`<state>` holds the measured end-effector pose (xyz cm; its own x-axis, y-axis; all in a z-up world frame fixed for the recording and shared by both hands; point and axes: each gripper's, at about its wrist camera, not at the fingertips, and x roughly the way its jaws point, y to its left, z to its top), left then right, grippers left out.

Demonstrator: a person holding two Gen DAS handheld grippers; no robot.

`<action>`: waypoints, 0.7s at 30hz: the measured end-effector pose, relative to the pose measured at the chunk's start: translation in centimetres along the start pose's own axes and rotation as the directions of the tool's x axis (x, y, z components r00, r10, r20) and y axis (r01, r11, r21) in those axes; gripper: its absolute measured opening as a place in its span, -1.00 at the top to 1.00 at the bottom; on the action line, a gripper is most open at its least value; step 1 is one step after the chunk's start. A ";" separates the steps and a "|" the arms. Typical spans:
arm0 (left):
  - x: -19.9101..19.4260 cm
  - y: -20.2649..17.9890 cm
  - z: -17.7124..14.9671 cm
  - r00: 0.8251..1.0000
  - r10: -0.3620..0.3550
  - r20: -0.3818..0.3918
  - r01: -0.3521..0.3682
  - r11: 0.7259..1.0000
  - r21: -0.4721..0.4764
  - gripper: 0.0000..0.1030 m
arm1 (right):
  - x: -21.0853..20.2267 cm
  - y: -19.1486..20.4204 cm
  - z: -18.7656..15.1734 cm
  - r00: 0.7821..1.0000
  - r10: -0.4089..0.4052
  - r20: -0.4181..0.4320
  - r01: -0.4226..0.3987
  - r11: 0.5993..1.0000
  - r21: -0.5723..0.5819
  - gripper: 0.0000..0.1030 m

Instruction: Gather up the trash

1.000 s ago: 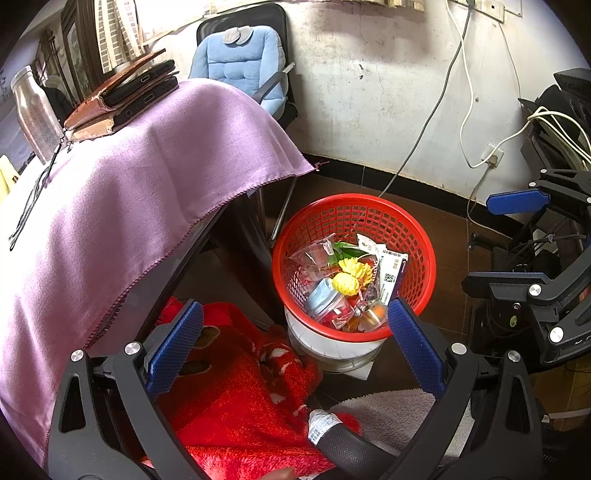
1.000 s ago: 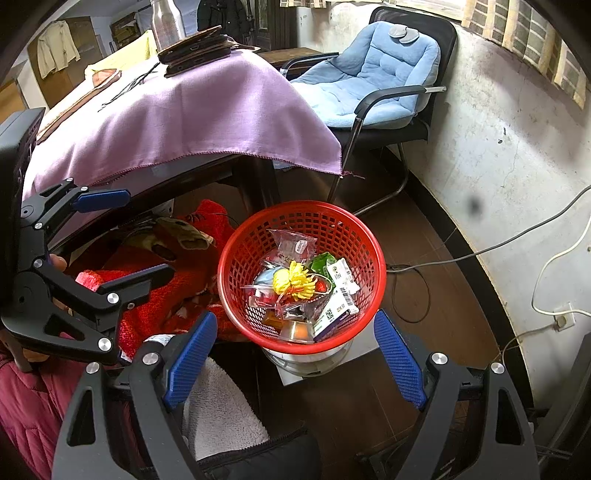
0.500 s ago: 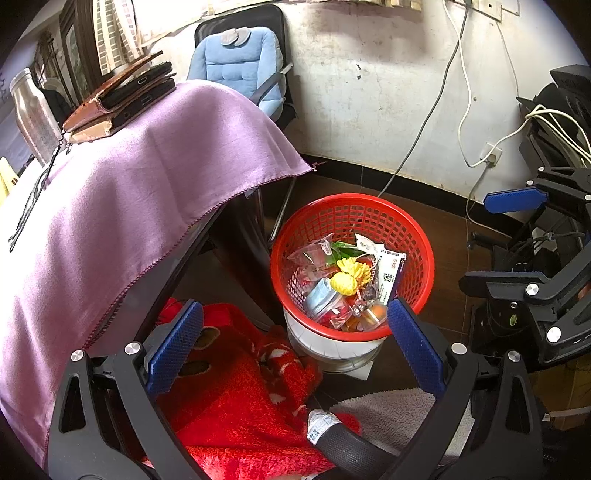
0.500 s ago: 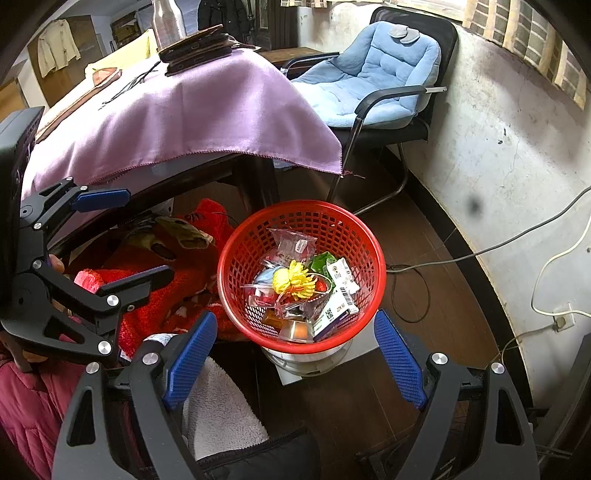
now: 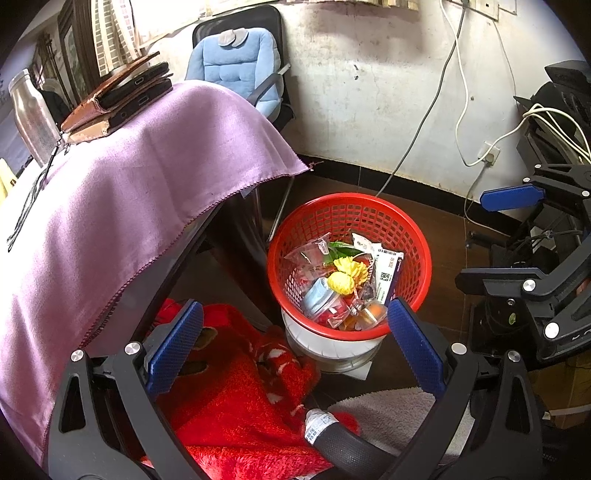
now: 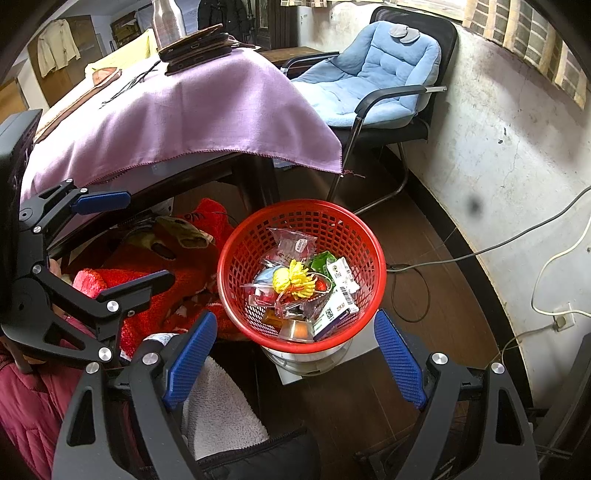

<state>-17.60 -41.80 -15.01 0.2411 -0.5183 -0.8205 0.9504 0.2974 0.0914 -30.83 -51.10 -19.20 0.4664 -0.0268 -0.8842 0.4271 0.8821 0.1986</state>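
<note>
Purple cloth (image 5: 122,192) covers the surface; at 3 o'clock the red basket (image 5: 413,236) holds trash (image 5: 343,280). Both grippers, left (image 5: 291,350) and right (image 6: 295,365), have fingers wide, empty.

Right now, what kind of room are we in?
Probably a lived-in room at home, maybe a study corner: a table under a purple cloth, a padded blue chair, and a red trash basket on the floor.

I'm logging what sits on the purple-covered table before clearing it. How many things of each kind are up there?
Metal bottle: 1
Cased devices stacked on the purple cloth: 2, as far as the left wrist view shows
Dark cord or strap lying on the cloth: 1
Total: 4
Both claws hang open over the red basket, not the table.
</note>
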 end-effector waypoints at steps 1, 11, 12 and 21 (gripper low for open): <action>0.0 0.0 0.0 1.000 0.000 -0.001 0.000 1.000 0.000 -0.87 | 0.1 0.0 0.0 1.000 0.001 0.000 -0.001 1.000 0.000 -0.66; 0.0 0.0 0.0 1.000 0.003 0.001 -0.003 1.000 0.001 -0.87 | 0.1 0.0 0.0 1.000 0.000 -0.002 0.000 1.000 0.001 -0.66; 0.0 0.0 0.0 1.000 0.003 0.002 -0.003 1.000 0.001 -0.87 | 0.1 0.0 0.0 1.000 0.000 -0.001 0.000 1.000 0.000 -0.66; 0.0 0.2 0.0 1.000 0.015 0.009 -0.015 1.000 -0.001 -0.87 | 0.1 0.0 0.0 1.000 0.000 -0.001 0.000 1.000 0.000 -0.66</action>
<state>-17.40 -41.70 -14.98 0.2568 -0.5210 -0.8140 0.9465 0.3061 0.1026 -30.78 -51.07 -19.26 0.4655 -0.0261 -0.8847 0.4268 0.8823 0.1985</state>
